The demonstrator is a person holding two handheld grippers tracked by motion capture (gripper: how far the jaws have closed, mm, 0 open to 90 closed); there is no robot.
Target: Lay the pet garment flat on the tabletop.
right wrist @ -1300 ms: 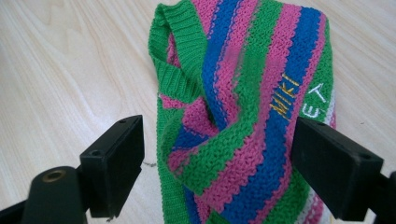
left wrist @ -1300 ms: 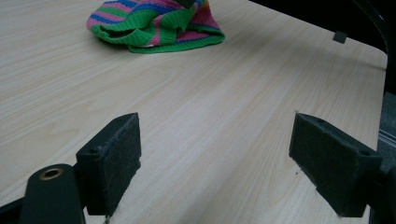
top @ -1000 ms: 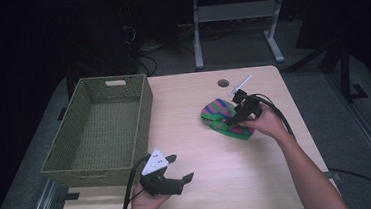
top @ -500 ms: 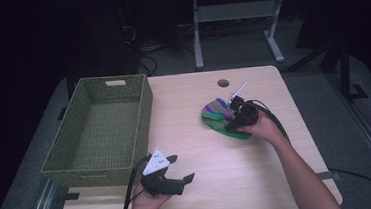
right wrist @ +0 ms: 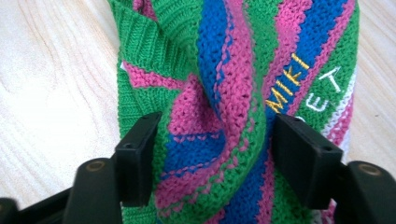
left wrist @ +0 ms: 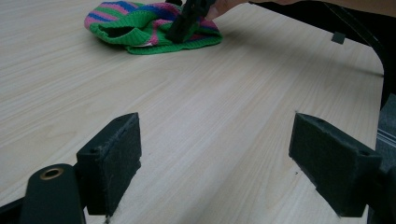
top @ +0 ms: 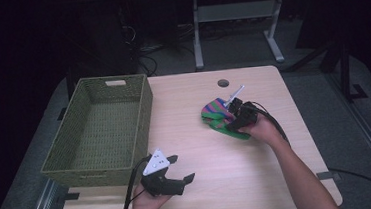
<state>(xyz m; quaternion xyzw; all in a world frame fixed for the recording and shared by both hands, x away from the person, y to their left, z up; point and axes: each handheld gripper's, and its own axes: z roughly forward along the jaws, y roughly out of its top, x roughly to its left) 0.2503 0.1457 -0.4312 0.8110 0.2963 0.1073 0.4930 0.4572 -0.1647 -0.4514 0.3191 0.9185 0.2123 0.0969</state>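
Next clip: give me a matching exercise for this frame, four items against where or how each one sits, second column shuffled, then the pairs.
Column one:
1. woven basket
2. striped knitted garment
3. left gripper
4. right gripper

Column two:
A. jaws wide apart over bare wood, nothing between them
B. bunched on the table's right half
C. jaws on either side of a fold of knit, just closing in
D. at the table's left edge, nothing inside

Pairs: 1-D, 2-B, 3-A, 4-C
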